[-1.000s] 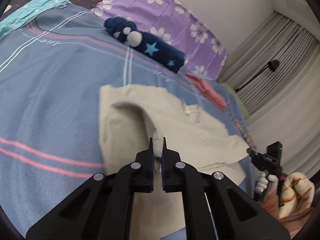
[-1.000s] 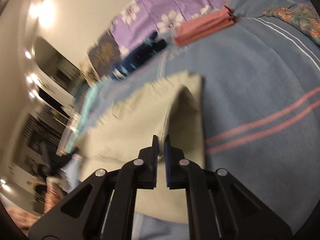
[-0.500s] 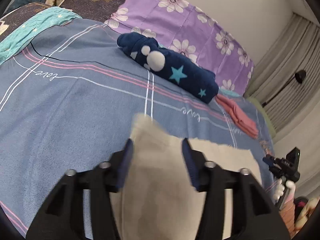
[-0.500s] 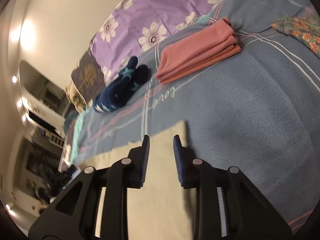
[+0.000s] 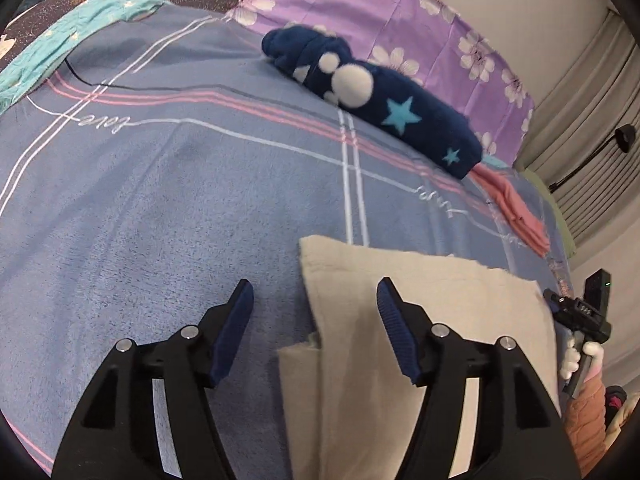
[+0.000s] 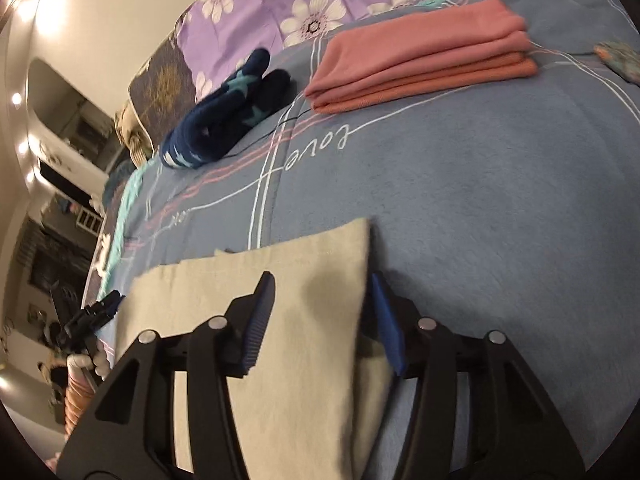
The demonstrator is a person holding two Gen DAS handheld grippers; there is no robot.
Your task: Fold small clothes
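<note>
A cream garment (image 5: 432, 320) lies folded flat on the blue striped bedspread (image 5: 160, 200); it also shows in the right wrist view (image 6: 280, 280). My left gripper (image 5: 312, 300) is open and empty, its jaws astride the garment's left corner. My right gripper (image 6: 320, 296) is open and empty, its jaws astride the garment's right corner. The right gripper also shows at the far right of the left wrist view (image 5: 576, 312). The left gripper shows at the far left of the right wrist view (image 6: 88, 320).
A rolled navy garment with stars (image 5: 372, 96) and a folded pink stack (image 6: 420, 60) lie further back on the bed. Purple flowered pillows (image 5: 400, 12) line the head end. Curtains (image 5: 592, 120) hang at the right.
Both grippers carried the cream garment's edge forward, laid it down as a fold and opened. They now stand wide open over its far corners.
</note>
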